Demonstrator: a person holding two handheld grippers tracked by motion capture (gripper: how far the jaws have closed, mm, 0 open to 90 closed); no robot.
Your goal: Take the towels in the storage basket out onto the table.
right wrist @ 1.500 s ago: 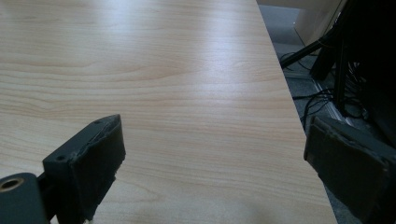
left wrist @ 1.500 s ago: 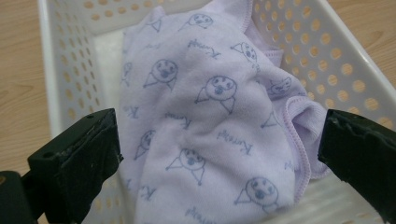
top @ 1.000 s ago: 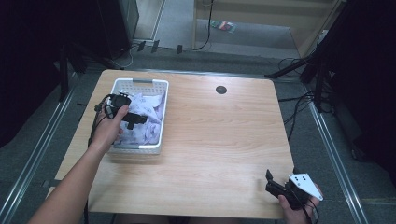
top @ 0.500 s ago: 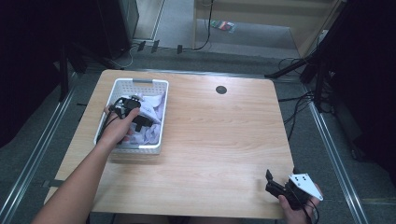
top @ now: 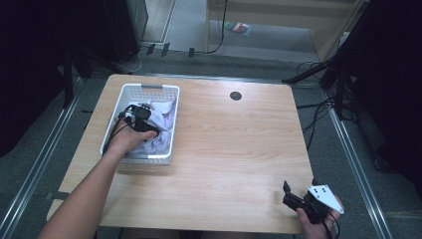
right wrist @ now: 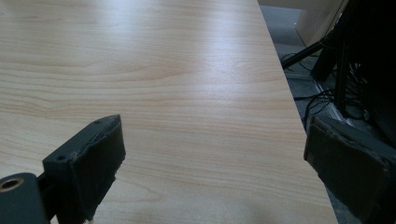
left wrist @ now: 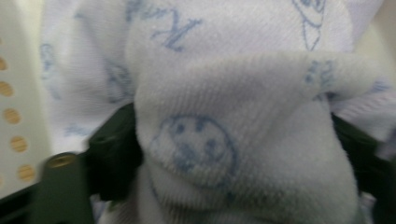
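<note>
White cloth (left wrist: 243, 116) printed with pale blue smiley faces and lettering, bunched into a thick fold between the two black jaws of the left gripper (left wrist: 233, 154). Jaws just closed in, pads pressed into the fold from either side. Along the left edge, the white perforated wall of a basket (left wrist: 18, 140), wood showing through its round holes.

The cloth (left wrist: 243, 154) was soft, matt terry with a fine ribbed weave, white with pale blue printed faces and lettering. The basket (top: 127, 94) looked like white perforated plastic, faintly glossy, while the table (right wrist: 163, 70) was smooth light wood-grain with a soft sheen. The right gripper (right wrist: 215, 158) had matt black jaws, their pads rough and worn-edged.
</note>
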